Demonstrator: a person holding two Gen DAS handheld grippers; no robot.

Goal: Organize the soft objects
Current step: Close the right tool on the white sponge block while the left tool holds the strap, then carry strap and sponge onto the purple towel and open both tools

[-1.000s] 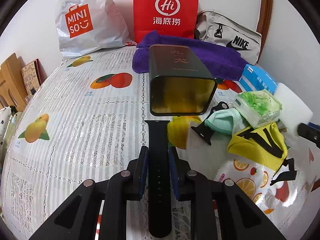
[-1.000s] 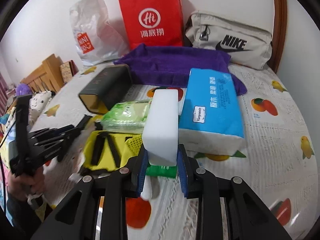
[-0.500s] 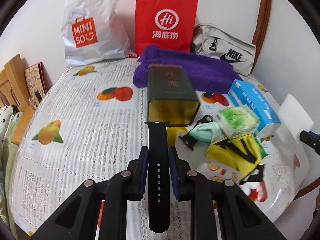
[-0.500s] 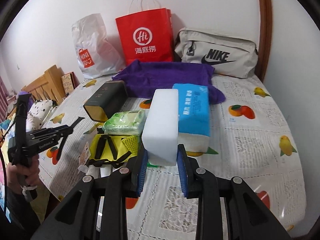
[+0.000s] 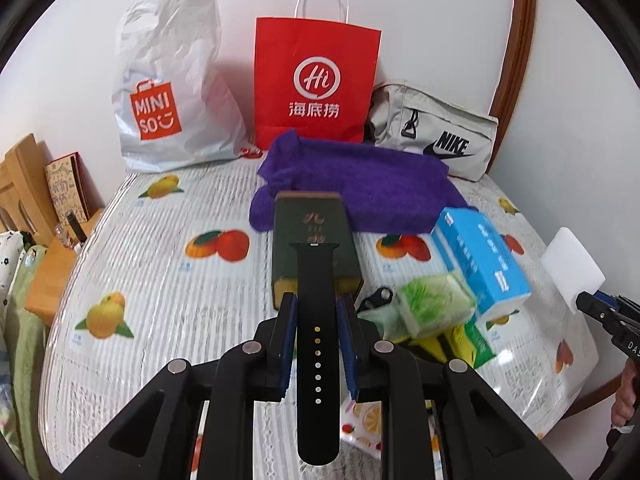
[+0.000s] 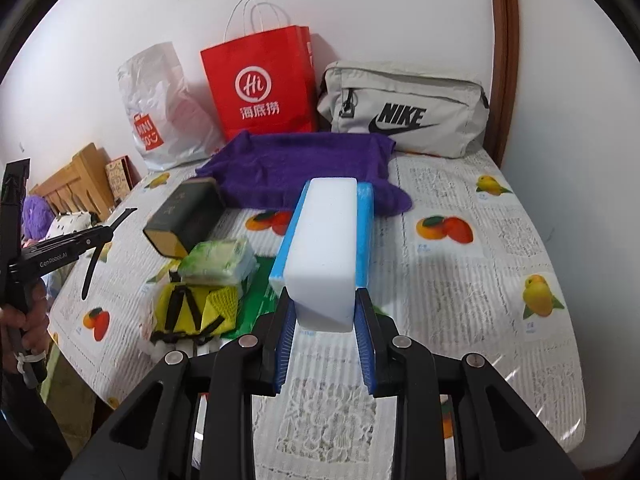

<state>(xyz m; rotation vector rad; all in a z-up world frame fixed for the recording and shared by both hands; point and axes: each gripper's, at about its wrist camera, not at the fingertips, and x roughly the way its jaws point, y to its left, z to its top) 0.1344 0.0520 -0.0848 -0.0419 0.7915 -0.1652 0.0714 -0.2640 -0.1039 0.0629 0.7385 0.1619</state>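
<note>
My left gripper (image 5: 317, 320) is shut on a black watch strap (image 5: 317, 344), held well above the table in front of the dark green tin (image 5: 314, 248) lying on its side. My right gripper (image 6: 325, 314) is shut on a white sponge block (image 6: 325, 252), lifted over the blue tissue pack (image 6: 366, 216). In the left wrist view the same sponge (image 5: 571, 270) shows at the far right. On the table lie a green wipes pack (image 5: 434, 306), a yellow mesh pouch (image 6: 196, 308) and a purple towel (image 5: 360, 188).
A white Miniso bag (image 5: 168, 92), a red paper bag (image 5: 316, 84) and a grey Nike pouch (image 6: 404, 116) stand along the wall at the back. The fruit-print tablecloth (image 6: 480, 280) covers the table. Wooden furniture (image 5: 24, 192) stands to the left.
Both grippers have risen with their loads; the table and its objects look smaller and farther below. The right gripper also drew back from the tissue pack.
</note>
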